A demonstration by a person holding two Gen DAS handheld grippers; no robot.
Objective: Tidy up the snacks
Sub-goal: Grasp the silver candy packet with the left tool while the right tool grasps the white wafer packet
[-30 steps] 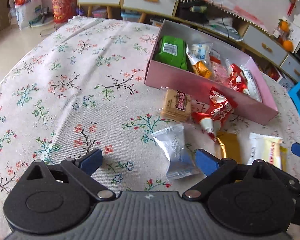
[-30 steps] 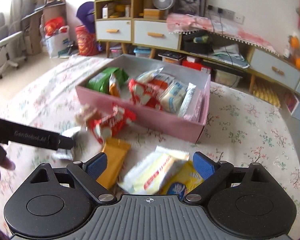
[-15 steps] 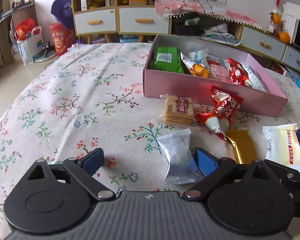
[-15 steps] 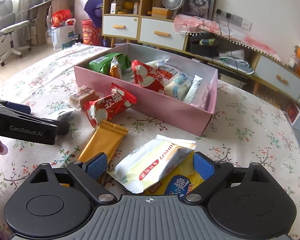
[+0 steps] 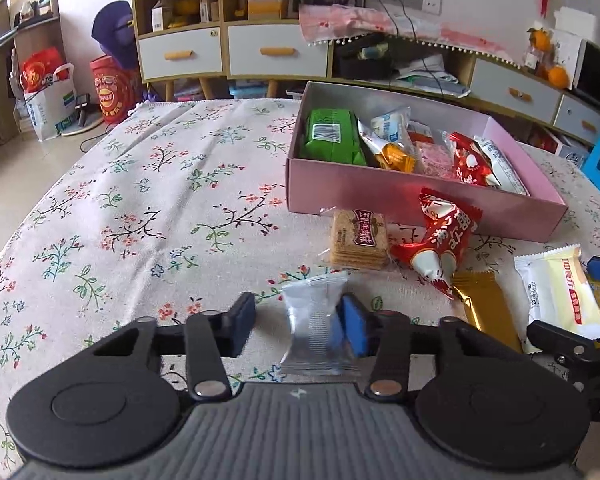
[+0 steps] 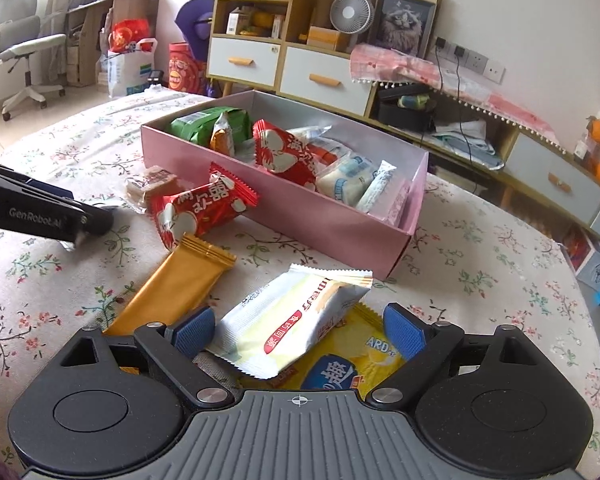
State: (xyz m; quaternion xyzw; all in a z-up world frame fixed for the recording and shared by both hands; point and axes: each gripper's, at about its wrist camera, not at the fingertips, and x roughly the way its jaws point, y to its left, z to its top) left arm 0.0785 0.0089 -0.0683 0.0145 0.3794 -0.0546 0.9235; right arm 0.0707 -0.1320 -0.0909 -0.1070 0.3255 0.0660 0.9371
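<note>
A pink box (image 5: 380, 196) on the floral tablecloth holds several snacks. In front of it lie a cracker pack (image 5: 358, 240), a red packet (image 5: 440, 244), a gold packet (image 5: 484, 312) and a white-and-yellow packet (image 5: 556, 292). My left gripper (image 5: 300, 328) is closing around a silver packet (image 5: 312, 320): the right pad touches it, the left pad stands a little apart. My right gripper (image 6: 296, 330) is open, its jaws closing slightly, and straddles the white-and-yellow packet (image 6: 300, 320), which lies on a yellow packet (image 6: 352, 368). Neither pad presses on it.
The gold packet (image 6: 176, 288) lies just left of my right gripper, the red packet (image 6: 200, 210) beyond it against the box (image 6: 284, 216). Bare tablecloth (image 5: 140, 220) stretches to the left. Cabinets and shelves stand behind the table.
My left gripper's jaws have drawn in from wide open to close around the silver packet, and its view has tilted up. The right gripper has barely shifted over the white-and-yellow packet.
</note>
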